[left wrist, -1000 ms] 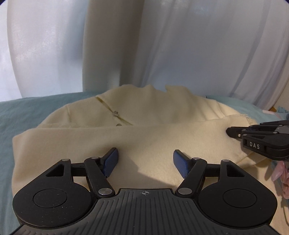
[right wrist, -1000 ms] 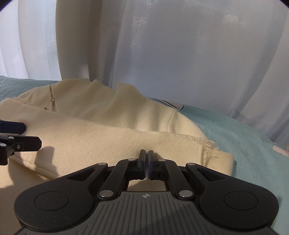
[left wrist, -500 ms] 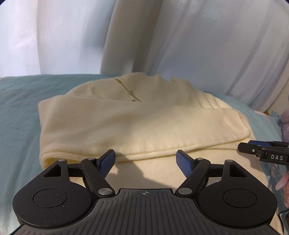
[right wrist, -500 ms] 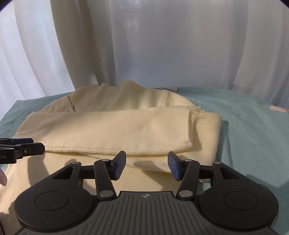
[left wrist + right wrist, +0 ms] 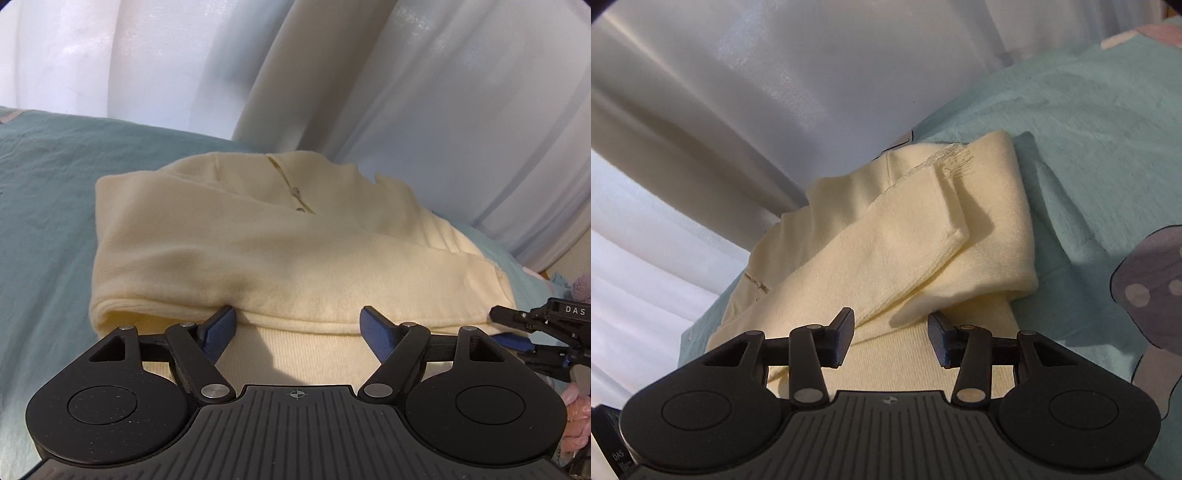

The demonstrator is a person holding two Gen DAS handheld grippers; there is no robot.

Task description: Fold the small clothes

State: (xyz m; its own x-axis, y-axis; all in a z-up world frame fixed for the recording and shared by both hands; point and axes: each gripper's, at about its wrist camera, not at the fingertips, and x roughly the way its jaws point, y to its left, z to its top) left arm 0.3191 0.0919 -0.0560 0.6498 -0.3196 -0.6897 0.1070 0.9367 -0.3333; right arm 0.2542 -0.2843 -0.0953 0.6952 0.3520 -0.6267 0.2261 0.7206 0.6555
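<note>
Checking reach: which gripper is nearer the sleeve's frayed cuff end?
Right. The right gripper sits at the fold edge just below the frayed cuff; the left gripper sits further along the sleeve, away from it.

A bed spread with a teal sheet (image 5: 48,206), printed near one side with a grey mushroom figure (image 5: 1152,280), carries a cream knit garment (image 5: 280,254) lying directly on it, its sleeve folded across the body, white curtains hanging behind.
</note>
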